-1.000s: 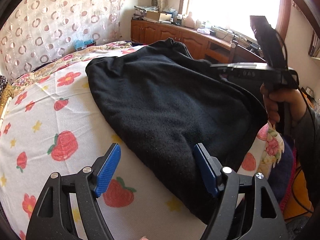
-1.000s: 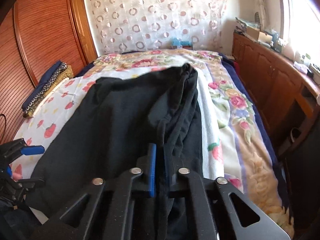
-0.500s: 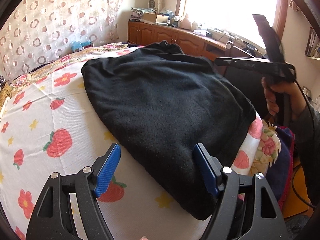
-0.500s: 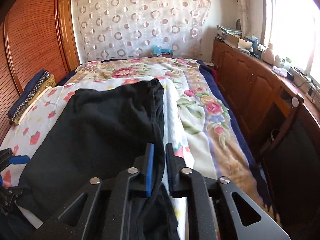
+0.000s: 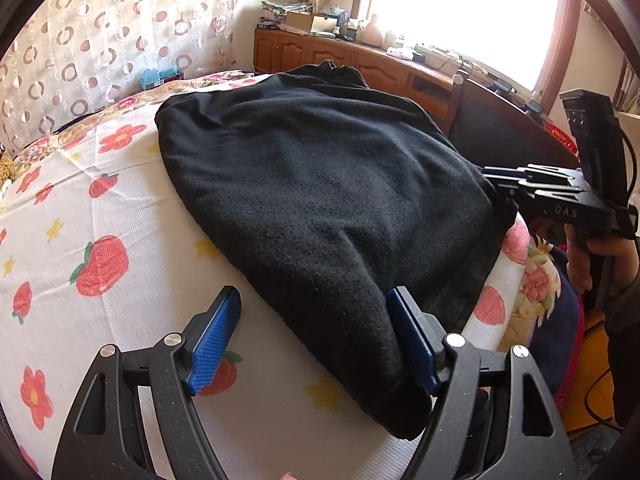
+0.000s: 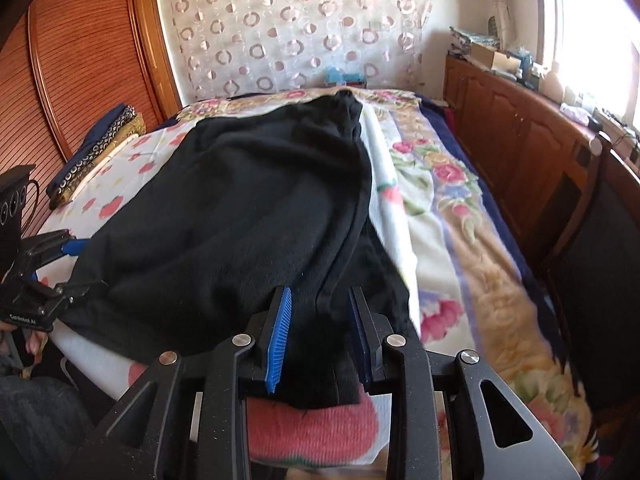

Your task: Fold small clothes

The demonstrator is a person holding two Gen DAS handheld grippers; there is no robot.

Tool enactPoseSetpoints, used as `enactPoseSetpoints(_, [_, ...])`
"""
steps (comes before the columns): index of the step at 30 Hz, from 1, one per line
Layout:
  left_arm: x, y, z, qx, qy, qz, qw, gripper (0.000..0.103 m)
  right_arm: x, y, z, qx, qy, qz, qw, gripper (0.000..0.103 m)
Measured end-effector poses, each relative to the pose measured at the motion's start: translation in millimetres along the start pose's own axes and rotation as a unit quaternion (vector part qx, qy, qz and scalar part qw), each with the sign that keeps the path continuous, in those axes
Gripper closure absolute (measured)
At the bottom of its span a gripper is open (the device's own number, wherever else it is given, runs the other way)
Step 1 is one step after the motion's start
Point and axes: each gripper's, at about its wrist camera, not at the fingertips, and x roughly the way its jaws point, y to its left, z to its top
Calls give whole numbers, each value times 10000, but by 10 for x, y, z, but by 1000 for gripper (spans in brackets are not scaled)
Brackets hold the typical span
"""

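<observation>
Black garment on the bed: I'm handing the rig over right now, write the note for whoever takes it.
Left gripper: jaws wide open, holding nothing, astride the near corner of the black garment.
Right gripper: jaws have just been opening; the garment's near right edge lies between them, no longer pinched.
The garment lies spread on the strawberry-print sheet, a doubled layer along its right side.
Done: the right side looks folded in and let go.
Left: probably further folds to make it compact; judge the next fold yourself.

Black hand-held gripper [image 5: 316,338], blue ribbed pads [image 5: 214,346], silver screws, dark sleeve [image 5: 624,320]
</observation>
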Motion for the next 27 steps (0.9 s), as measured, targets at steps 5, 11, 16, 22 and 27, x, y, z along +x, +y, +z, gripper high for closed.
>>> enactPoseSetpoints(5, [5,2,0,4,-7,2,10000,25,27,48,1,-103,39,-38,9999,74])
enactPoseSetpoints(11, [2,6,2,2,-20,-7,10000,25,39,107,-5,-362,90,105,9993,94])
enactPoseSetpoints(16, [-5,7,3,-33,-6,-5,10000,25,-144,80,28,-471,-253,-160,9984,96])
enactPoseSetpoints(22, [-58,-29,-24,-24,28,-68,10000,25,-205,24,26,-521,-281,-377,9975,97])
enactPoseSetpoints(27, [-70,-42,-31,2,38,-17,10000,25,-154,43,13,-435,-252,-335,9982,97])
